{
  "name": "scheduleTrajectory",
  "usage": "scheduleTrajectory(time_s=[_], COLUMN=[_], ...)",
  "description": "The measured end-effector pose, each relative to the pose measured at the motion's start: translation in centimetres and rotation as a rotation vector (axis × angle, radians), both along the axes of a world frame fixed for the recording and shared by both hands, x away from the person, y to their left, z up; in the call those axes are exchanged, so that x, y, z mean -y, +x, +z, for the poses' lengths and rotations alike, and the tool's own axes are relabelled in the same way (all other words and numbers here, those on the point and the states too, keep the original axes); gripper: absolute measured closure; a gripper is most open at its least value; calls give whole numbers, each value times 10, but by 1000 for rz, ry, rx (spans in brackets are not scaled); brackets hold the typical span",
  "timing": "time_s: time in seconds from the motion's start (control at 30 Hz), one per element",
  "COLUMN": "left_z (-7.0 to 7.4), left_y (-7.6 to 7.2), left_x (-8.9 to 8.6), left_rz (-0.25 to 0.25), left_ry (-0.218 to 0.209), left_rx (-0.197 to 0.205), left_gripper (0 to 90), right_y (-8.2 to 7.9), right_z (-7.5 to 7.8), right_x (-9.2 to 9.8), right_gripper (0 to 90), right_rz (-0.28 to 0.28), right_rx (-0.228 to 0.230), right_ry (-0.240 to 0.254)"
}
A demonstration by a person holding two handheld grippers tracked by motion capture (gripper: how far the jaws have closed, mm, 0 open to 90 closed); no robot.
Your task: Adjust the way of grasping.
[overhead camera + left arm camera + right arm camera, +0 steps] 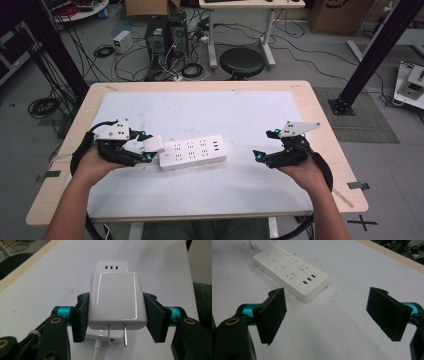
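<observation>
While a person's forearms enter from the table's near edge, the left gripper (142, 146) is clamped on a white charger (116, 301), its two prongs pointing back toward the hand. Just beyond the charger lies a white strip (194, 152), its long axis running left to right, its left end almost touching the charger. The left hand is nearer the strip. The right gripper (329, 316) hovers well right of it, jaws wide apart and empty. A stool (242, 62) stands beyond the table (320, 120).
</observation>
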State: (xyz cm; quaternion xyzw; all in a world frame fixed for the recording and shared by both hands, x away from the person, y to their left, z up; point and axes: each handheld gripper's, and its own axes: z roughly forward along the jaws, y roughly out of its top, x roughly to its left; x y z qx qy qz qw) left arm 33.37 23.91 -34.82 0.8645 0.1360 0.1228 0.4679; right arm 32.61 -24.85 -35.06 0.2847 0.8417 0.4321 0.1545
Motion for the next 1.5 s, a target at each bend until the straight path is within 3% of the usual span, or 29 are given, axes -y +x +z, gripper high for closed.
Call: scheduleTrajectory(time_s=[0.37, 0.57, 0.77, 0.9, 1.03, 1.13, 1.3, 1.5], left_z=[-5, -14, -21, -27, -30, -32, -35, -40], left_y=[1, -5, -11, -17, -23, -26, -30, -34], left_x=[21, 39, 57, 74, 81, 85, 90, 93], left_rz=[-43, -71, -111, -119, -129, -135, -138, -121], left_ry=[20, -1, 24, 39, 55, 58, 63, 22], left_rx=[48, 72, 111, 186, 250, 297, 327, 364], left_gripper=[424, 425, 425, 425, 425, 425, 425, 425], right_y=[1, 0, -4, -7, -8, -8, -5, 0], right_z=[4, 1, -3, -9, -16, -20, -26, -32], right_x=[-10, -26, -46, -53, -58, -65, -76, -88], right_gripper=[168, 168, 168, 168, 168, 168, 168, 168], right_rz=[39, 81, 116, 128, 131, 142, 167, 201], right_rx=[-34, -81, -109, -136, -177, -183, -231, -315], right_ry=[55, 95, 92, 131, 168, 192, 241, 303])
